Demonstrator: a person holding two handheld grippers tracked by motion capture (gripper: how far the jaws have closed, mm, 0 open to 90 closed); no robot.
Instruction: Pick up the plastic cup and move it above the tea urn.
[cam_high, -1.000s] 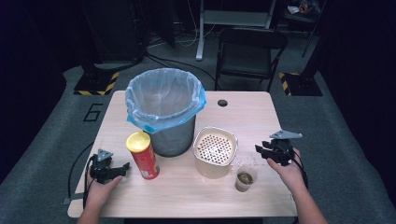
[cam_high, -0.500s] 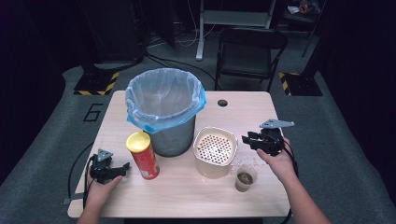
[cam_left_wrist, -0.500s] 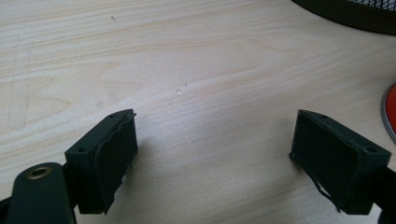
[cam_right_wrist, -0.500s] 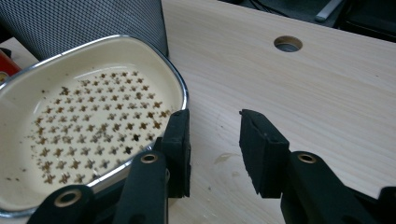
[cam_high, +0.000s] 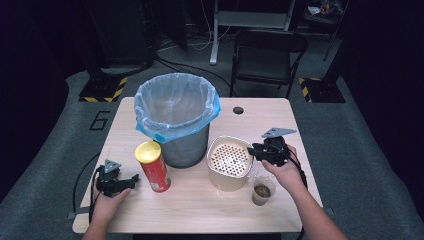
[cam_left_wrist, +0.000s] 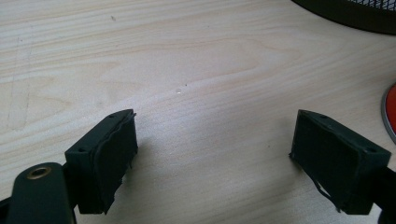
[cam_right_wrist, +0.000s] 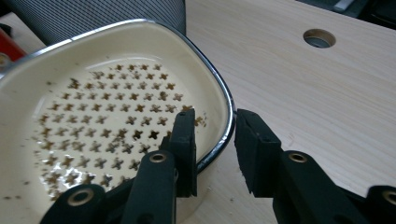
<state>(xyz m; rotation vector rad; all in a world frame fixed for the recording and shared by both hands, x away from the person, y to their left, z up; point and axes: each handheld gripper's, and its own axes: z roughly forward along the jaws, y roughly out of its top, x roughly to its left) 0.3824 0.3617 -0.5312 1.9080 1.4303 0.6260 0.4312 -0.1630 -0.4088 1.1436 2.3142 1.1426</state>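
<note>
**Now: strainer rim between the right jaws**

Left gripper is resting wide open on the table, holding nothing. The cream strainer bowl is sitting upright, mouth facing up, beside the bin. Right gripper is closing over its right rim, one jaw inside, one outside.

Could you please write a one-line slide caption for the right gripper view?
Right gripper straddles the cream strainer bowl's metal rim, one jaw inside, one outside.
</note>
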